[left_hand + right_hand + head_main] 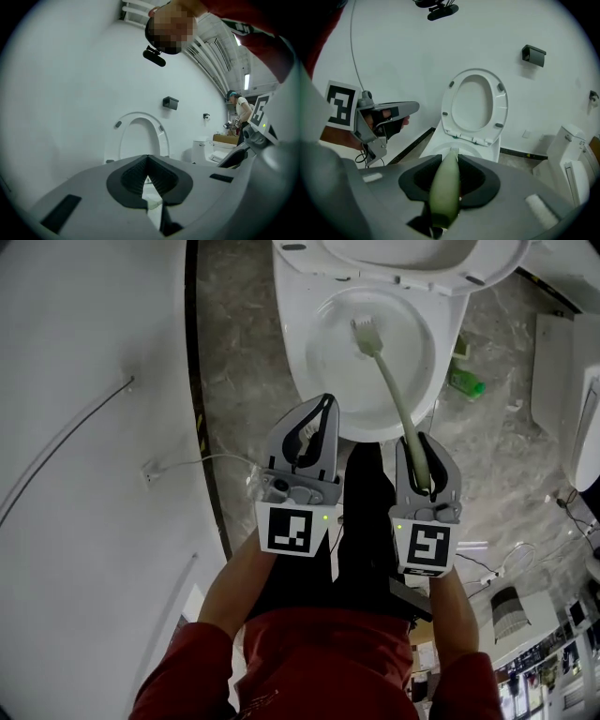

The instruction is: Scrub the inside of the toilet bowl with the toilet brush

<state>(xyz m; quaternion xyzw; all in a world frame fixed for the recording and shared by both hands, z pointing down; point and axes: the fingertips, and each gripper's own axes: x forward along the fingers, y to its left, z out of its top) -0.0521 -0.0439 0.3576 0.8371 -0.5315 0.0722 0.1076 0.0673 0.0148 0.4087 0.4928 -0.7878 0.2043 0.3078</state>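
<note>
1. The toilet brush (398,395) runs from the near rim of the toilet bowl (298,381) up into the basin. Its white bristle head (366,332) lies inside the bowl, towards the back. Whether the bristles touch the porcelain cannot be told.
2. The right gripper (424,457) is just in front of the bowl's near rim. Its jaws are clamped on the pale green handle (445,187), which fills the gap between the dark pads in the right gripper view.
3. The left gripper (323,409) hangs at the bowl's near rim, left of the handle and apart from it. In the left gripper view its jaws (148,159) meet at the tips, with nothing held between them.
4. The seat (450,103) stands raised against the white wall behind the bowl, leaving the basin mouth fully open.
5. The marbled floor (234,352) is bare on the bowl's left side, up to a dark strip at the foot of the wall.
6. To the bowl's right a green bottle (466,383) lies on the floor close by. A second toilet (574,159) stands farther out on that side.
7. A white cable (187,465) trails along the wall left of the bowl.
8. The grippers cover the bowl's near rim, and the water line is not discernible.
</note>
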